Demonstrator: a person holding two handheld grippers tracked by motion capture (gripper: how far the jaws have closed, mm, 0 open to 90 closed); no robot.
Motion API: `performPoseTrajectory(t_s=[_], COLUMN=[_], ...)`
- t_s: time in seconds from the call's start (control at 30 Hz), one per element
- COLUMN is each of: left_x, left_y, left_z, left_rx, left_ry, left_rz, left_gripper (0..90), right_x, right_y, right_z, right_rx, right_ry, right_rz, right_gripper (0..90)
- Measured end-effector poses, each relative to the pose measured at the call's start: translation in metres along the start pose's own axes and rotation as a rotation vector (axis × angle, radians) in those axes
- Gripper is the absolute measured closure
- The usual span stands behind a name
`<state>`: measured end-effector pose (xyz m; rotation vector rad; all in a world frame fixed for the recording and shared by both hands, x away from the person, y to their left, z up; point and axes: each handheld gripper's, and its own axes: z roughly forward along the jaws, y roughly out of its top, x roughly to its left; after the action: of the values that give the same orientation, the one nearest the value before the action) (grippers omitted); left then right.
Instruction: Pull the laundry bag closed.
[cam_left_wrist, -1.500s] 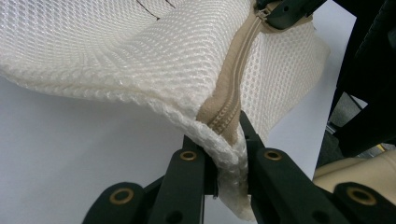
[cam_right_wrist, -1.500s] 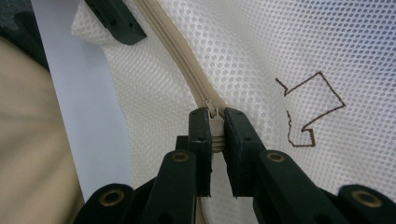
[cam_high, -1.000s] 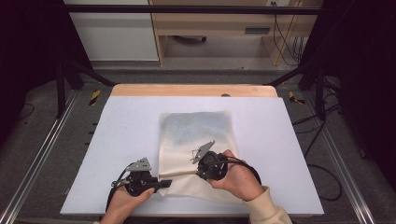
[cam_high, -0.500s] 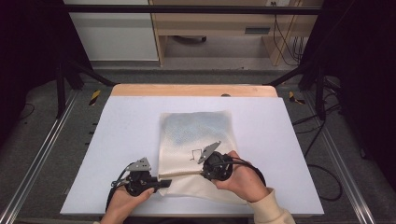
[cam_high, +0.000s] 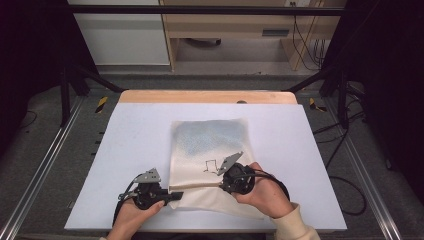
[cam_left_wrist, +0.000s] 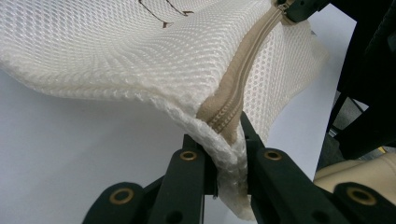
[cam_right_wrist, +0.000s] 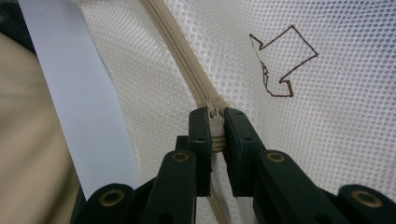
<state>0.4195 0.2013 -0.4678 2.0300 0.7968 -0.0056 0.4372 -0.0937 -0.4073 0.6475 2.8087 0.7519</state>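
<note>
A cream mesh laundry bag (cam_high: 210, 145) with a tan zipper (cam_left_wrist: 243, 70) lies on the white table (cam_high: 125, 140), something bluish showing through its far half. My left gripper (cam_high: 172, 196) is shut on the bag's near left corner (cam_left_wrist: 229, 154), at the zipper's end. My right gripper (cam_high: 222, 182) is shut on the zipper pull (cam_right_wrist: 215, 130), partway along the zipper (cam_right_wrist: 180, 56) near the front edge. A brown outline drawing (cam_right_wrist: 280, 65) is stitched on the mesh just beyond the pull.
The table's wooden far edge (cam_high: 207, 96) borders a floor with black frame legs (cam_high: 70, 85) and cables (cam_high: 345, 175). A wooden bench (cam_high: 235, 30) stands further back. Bare table lies left and right of the bag.
My right gripper has slid a little to the right along the zipper with the pull in it. The left gripper has stayed put on the corner.
</note>
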Motion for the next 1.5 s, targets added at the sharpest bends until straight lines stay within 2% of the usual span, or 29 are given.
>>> performPoseTrajectory(t_s=[1.13, 1.5], left_x=[0.000, 0.000], left_y=[0.000, 0.000], left_z=[0.000, -0.001], left_rx=[0.005, 0.004], left_ry=[0.004, 0.001], left_rz=[0.000, 0.001], left_gripper=[84.5, 84.5], right_x=[-0.005, -0.005], right_y=[-0.021, -0.025], right_z=[-0.006, -0.009], right_rx=[0.010, 0.011], right_ry=[-0.028, -0.027], right_rz=[0.044, 0.042], right_gripper=[81.8, 81.8])
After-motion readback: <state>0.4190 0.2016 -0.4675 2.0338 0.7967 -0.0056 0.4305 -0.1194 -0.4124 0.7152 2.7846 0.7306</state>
